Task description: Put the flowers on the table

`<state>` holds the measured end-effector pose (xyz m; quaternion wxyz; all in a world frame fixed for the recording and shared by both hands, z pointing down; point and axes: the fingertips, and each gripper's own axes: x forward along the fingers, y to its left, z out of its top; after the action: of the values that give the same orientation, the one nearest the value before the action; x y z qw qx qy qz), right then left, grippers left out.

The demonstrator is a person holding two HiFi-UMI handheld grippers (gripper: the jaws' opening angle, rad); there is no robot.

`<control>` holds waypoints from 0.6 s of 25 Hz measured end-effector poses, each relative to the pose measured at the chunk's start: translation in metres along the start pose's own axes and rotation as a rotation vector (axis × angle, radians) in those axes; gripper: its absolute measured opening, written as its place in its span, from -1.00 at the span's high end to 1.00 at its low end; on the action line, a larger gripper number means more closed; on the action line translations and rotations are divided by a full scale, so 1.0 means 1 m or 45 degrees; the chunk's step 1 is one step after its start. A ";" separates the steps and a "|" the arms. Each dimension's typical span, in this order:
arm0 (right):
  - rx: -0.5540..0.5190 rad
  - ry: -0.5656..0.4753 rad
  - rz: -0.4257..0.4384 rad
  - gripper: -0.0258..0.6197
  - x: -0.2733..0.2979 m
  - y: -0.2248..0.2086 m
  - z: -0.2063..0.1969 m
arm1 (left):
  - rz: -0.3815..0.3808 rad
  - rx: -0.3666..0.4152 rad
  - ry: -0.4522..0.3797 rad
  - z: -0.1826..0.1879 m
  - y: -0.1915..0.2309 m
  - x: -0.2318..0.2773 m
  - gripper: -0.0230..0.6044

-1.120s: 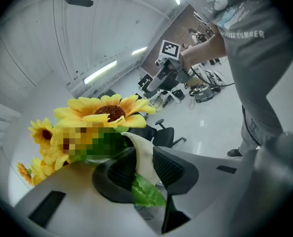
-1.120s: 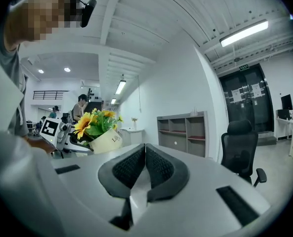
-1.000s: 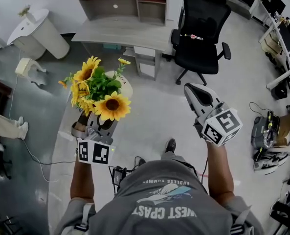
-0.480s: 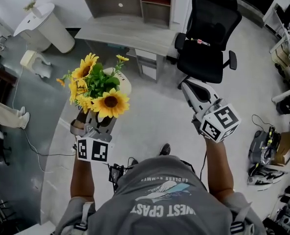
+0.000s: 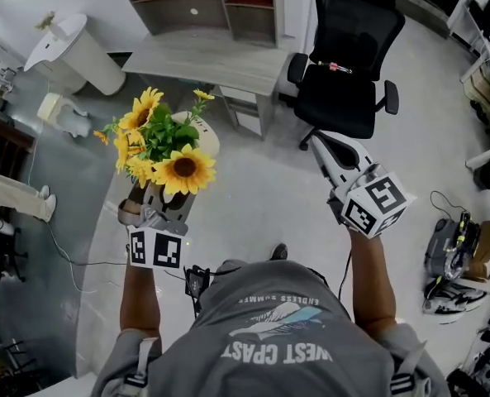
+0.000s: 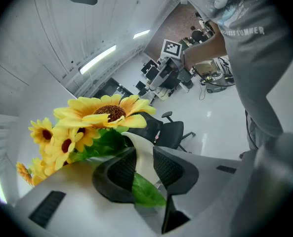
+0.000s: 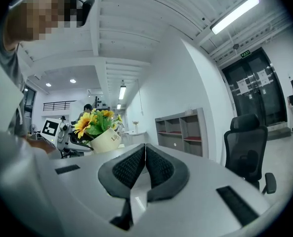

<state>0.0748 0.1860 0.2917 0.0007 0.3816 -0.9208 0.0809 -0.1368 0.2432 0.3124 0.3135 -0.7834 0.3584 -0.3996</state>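
The grey tabletop (image 5: 216,56) lies ahead of the left tool (image 5: 164,208) and well apart from it, with bare floor between. This tool is clenched on the rim of a cream pot (image 5: 205,136): the pot's wall sits between its black, mesh-textured pads (image 6: 117,172), with a green leaf caught beside it. The flowers (image 5: 166,143) stand in the pot short of the tabletop's front edge. Their stems run roughly upright, leaning a little toward it. The right tool (image 5: 331,151) is pressed together on nothing, off the tabletop's right corner. The pot looks smooth and hard. The sunflowers have broad yellow petals and brown centres. The tabletop is flat, matt and bare, so the pot's base should sit steady there.
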 end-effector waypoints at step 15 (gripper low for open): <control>0.073 -0.054 -0.212 0.83 -0.053 -0.092 0.011 | -0.124 0.123 -0.127 0.070 0.023 0.091 0.55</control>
<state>0.1777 0.1576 0.2909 -0.0232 0.4584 -0.8829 0.0989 -0.0455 0.1712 0.2968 0.3485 -0.8028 0.2842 -0.3915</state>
